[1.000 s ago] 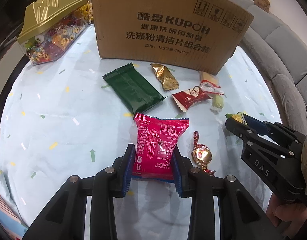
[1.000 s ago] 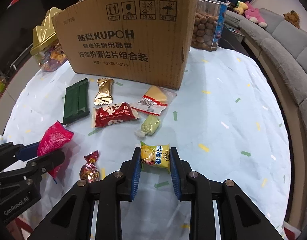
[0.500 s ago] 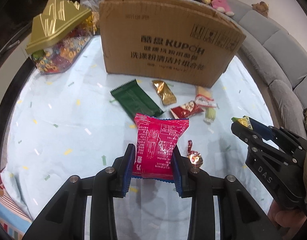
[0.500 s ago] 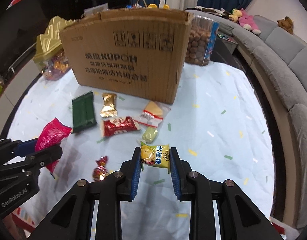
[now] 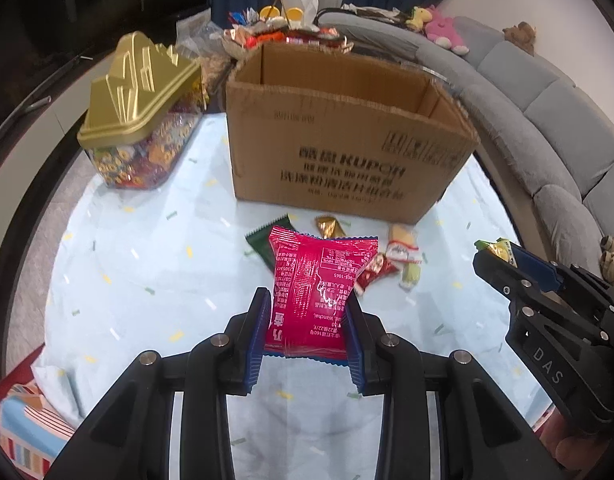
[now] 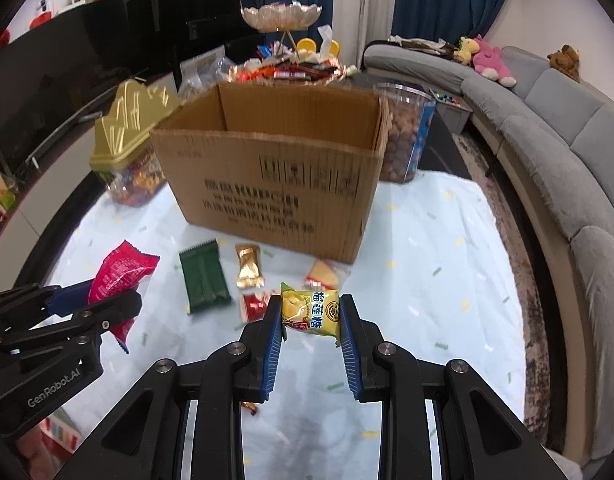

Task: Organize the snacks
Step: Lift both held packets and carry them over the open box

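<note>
**Where there's room to move around the box**

The cardboard box point(image 6: 275, 184) is open on top, nothing over the opening, so that way in looks free. Its tall front wall blocks any low, straight path. Left of it the gold-lidded candy jar point(image 5: 143, 112) sits close, leaving only a narrow gap. On the right a clear tub of brown snacks point(image 6: 405, 136) sits just beside the corner. Behind the box there's a tiered snack stand point(image 6: 285, 20), so the back is crowded. In front, loose wrappers litter the counter point(image 6: 427, 248): a green pack point(image 6: 203, 276), a gold one point(image 6: 249, 266). The counter's right side is wide open up to the grey sofa point(image 6: 567, 152).
</note>
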A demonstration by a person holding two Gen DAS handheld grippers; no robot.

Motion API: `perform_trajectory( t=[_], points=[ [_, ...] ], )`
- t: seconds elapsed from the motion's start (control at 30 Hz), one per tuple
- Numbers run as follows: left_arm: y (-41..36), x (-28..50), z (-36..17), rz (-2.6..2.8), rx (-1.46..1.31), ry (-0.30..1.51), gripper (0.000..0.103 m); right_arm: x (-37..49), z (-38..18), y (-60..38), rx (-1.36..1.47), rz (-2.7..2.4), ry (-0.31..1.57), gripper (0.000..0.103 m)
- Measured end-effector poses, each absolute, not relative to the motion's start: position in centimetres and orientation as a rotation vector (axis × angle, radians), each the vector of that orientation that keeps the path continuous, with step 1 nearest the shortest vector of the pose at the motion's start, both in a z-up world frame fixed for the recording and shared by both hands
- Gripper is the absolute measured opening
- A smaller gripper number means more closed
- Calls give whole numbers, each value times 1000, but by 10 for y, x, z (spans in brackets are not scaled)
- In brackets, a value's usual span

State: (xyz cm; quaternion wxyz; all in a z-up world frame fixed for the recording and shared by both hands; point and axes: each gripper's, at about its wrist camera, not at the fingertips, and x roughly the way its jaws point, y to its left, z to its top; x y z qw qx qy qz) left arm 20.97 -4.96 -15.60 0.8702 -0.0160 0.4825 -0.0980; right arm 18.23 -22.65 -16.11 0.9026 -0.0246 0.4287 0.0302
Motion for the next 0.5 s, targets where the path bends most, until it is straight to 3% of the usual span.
perform_trajectory(
  t=[0.5],
  points=[
    [-51, 242, -101, -220, -31, 928, 34, 209, -108, -223, -42, 68, 808, 29]
  ],
)
